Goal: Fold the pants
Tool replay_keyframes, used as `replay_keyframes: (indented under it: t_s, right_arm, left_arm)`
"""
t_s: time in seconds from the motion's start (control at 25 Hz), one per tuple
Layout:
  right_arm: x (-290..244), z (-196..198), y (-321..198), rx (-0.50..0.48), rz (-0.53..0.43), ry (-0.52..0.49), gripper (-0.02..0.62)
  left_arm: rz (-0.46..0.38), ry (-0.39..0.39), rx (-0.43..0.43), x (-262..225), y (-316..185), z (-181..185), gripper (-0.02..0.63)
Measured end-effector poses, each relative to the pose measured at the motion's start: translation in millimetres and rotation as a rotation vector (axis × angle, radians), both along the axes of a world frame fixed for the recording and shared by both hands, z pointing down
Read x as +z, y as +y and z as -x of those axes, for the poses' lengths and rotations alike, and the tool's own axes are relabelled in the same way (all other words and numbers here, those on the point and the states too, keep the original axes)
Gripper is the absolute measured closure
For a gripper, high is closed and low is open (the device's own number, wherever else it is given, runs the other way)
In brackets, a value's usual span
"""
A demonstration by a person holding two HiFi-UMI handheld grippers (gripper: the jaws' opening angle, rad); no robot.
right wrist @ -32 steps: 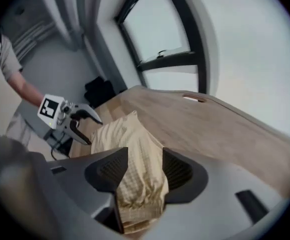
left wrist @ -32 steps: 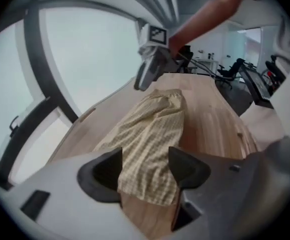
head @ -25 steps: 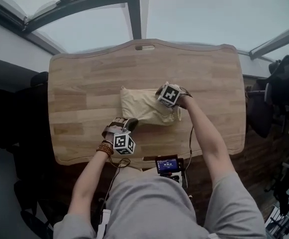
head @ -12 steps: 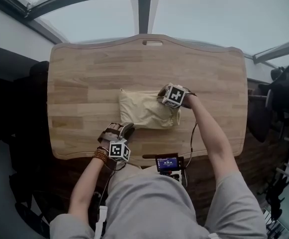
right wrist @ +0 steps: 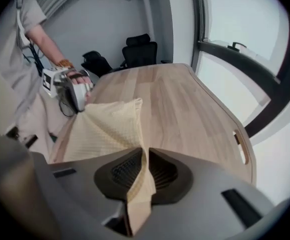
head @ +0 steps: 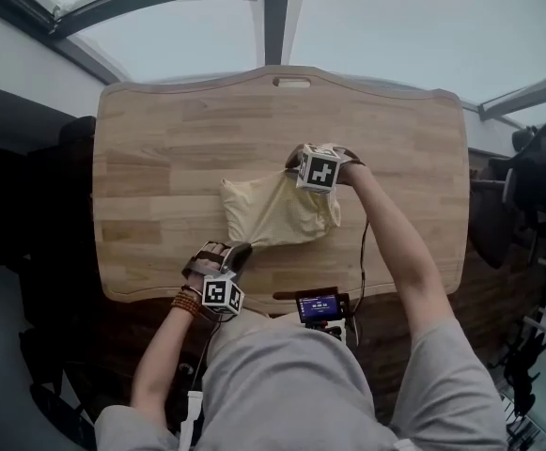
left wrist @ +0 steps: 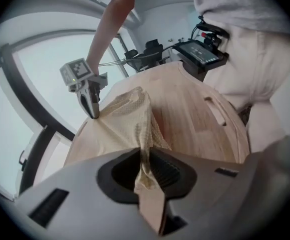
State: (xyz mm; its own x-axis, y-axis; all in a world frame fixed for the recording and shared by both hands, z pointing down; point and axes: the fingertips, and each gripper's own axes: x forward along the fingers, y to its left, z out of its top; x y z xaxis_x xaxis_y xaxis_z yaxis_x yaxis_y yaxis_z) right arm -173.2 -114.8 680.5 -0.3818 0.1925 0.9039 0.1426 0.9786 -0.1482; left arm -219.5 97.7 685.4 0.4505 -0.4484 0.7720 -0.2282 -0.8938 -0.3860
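Now pants [head: 277, 216] taut between left gripper [head: 239, 250], right gripper [head: 294, 163]; both just clamped on it.

A grey short-sleeved top [head: 282, 383] and pale trousers [left wrist: 244, 59] are worn, with a brown bead bracelet [head: 191, 301] at the left wrist. Each tool bears a white cube [head: 222, 294] printed with black square markers – the left gripper [head: 239, 251] and the right gripper [head: 292, 162] alike. Their shells are smooth grey, the pads [left wrist: 165, 171] dark and ribbed. A thin black cable [head: 361, 252] trails from the right gripper – dark straps [head: 202, 255] cross the left hand [head: 212, 263].
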Motion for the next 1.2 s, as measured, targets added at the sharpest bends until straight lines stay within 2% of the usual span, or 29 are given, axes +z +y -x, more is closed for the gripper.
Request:
replay_keyframes:
  t_s: [0.08,0.2,0.28,0.4,0.48,0.56,0.6,0.64,0.72,0.8,0.88,0.96,1.0,1.12,1.2]
  right_arm:
    - [11.2,-3.3,-5.4,0.057,-0.068,-0.006,0.5]
    - [-6.0,-27.9,-5.1,0.314,0.016,-0.102,0.502]
    - [-11.0,-51.1,6.6,0.408,0.051,-0.127,0.494]
    - [18.4,-80.4,26.7,0.427,0.017,-0.051,0.494]
    - [44.4,-97.0,26.6,0.491,-0.031,0.019,0.502]
    - [59.5,-105.9,15.6,0.579,-0.116,0.054,0.497]
    - [60.1,-106.8,10.9,0.608,-0.157,0.051,0.469]
    - [54.8,-105.5,9.1,0.619,-0.189,0.028,0.457]
    - [28.4,-97.2,12.9,0.611,-0.223,-0.082,0.506]
    - [-2.9,-82.8,22.6,0.609,-0.212,-0.226,0.534]
    - [-19.2,-63.2,39.0,0.586,-0.177,-0.31,0.534]
    - [-13.2,-44.6,63.3,0.518,-0.159,-0.303,0.532]
    - [-3.1,-39.3,74.5,0.491,-0.159,-0.275,0.532]
    - [39.6,-42.9,87.4,0.509,-0.164,-0.158,0.529]
    - [58.8,-48.7,89.3,0.523,-0.141,-0.101,0.525]
  left_arm:
    - [0.001,0.009,-0.055,-7.2,-2.7,1.2,0.502]
    - [-0.013,0.045,-0.108,-19.0,-2.7,2.6,0.48]
    - [-0.009,0.043,-0.133,-13.5,-0.8,6.2,0.48]
    - [0.019,0.015,-0.157,11.9,2.7,6.0,0.486]
    - [0.039,-0.03,-0.124,34.4,11.1,1.6,0.543]
    - [0.065,-0.08,-0.069,54.2,22.7,1.0,0.552]
    - [0.078,-0.08,-0.063,56.5,25.0,1.4,0.552]
    - [0.089,-0.056,-0.077,51.0,23.9,1.4,0.551]
    - [0.092,0.061,-0.152,19.7,13.9,2.3,0.543]
    - [0.079,0.218,-0.269,-18.2,-3.1,9.8,0.535]
    - [0.062,0.303,-0.395,-37.0,-29.6,25.4,0.537]
    - [0.068,0.299,-0.471,-31.1,-53.3,35.0,0.537]
    - [0.09,0.28,-0.476,-21.2,-58.9,34.1,0.538]
    - [0.217,0.154,-0.409,28.0,-48.1,24.0,0.539]
    - [0.26,0.093,-0.389,53.2,-36.5,24.1,0.545]
